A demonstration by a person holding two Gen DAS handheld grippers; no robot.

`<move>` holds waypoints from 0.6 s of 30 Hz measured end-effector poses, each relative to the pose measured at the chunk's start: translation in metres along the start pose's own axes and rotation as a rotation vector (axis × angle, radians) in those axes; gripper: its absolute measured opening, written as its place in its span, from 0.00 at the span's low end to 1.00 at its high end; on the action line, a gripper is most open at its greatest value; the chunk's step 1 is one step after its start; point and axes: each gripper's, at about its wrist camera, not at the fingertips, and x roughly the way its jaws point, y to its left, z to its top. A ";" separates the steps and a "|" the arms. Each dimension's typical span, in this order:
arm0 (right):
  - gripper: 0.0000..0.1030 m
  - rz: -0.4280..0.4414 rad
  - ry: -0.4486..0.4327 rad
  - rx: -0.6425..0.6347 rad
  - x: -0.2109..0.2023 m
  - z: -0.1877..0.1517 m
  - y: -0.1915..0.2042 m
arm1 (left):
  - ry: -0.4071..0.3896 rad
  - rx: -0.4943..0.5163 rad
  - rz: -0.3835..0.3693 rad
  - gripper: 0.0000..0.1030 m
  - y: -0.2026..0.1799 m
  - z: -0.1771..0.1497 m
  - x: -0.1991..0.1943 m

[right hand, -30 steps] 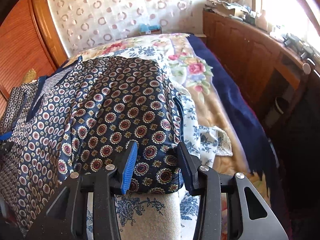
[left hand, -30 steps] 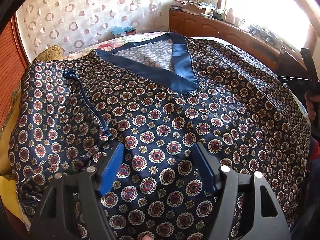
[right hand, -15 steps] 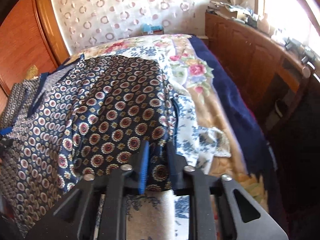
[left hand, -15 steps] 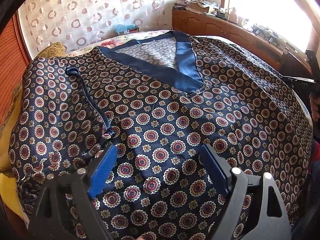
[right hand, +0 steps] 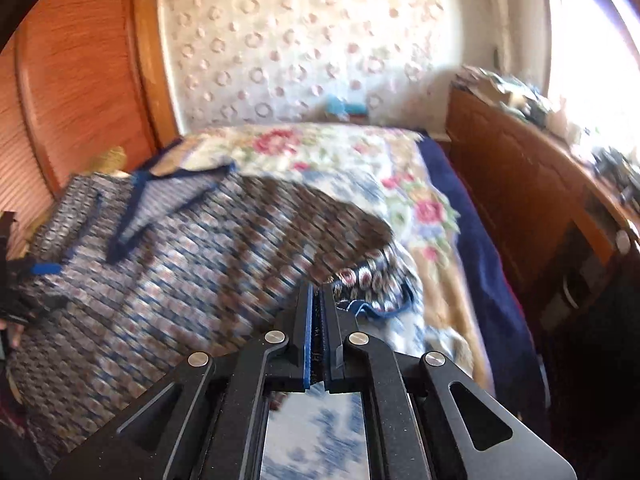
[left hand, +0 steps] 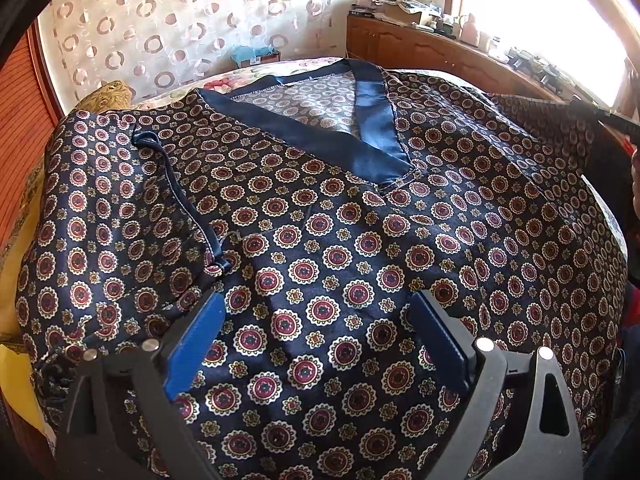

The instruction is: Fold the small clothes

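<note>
A navy top (left hand: pixel 360 240) with red and cream medallions and a plain blue V-neck band (left hand: pixel 376 128) lies spread over the bed. My left gripper (left hand: pixel 316 312) hovers over its lower front. Its jaws are opening wide, and the cloth lies flat between them without being pinched. In the right wrist view my right gripper (right hand: pixel 318 292) is shut on the edge of the top's sleeve (right hand: pixel 372 280). It holds that sleeve raised off the bedspread. The rest of the top (right hand: pixel 180 272) is blurred there. My left gripper's blue pad (right hand: pixel 40 269) shows at the left edge.
A floral bedspread (right hand: pixel 400 184) with a dark blue border covers the bed. A wooden sideboard (right hand: pixel 520 184) loaded with small things runs along the right under a bright window. A wooden wardrobe (right hand: pixel 80 80) stands at the left, and a yellow cushion (left hand: pixel 108 92) lies by the headboard.
My right gripper closed on the sleeve's edge and rose with it, so the sleeve lifts off the bed. My left gripper's jaws spread wider while it stayed over the same spot.
</note>
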 end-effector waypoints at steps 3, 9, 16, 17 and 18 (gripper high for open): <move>0.01 0.055 -0.027 -0.037 0.002 0.014 0.025 | -0.002 0.002 0.004 0.91 -0.001 0.000 -0.001; 0.01 0.228 -0.032 -0.120 0.018 0.030 0.093 | -0.124 -0.044 -0.005 0.91 0.002 -0.004 -0.041; 0.03 0.222 -0.012 -0.139 0.030 0.025 0.108 | -0.231 -0.040 0.020 0.91 0.003 -0.003 -0.095; 0.05 0.186 -0.010 -0.131 0.032 0.025 0.101 | -0.238 -0.036 0.021 0.91 0.003 -0.003 -0.098; 0.13 0.153 -0.007 -0.125 0.033 0.025 0.094 | -0.249 -0.030 0.023 0.91 0.002 -0.002 -0.102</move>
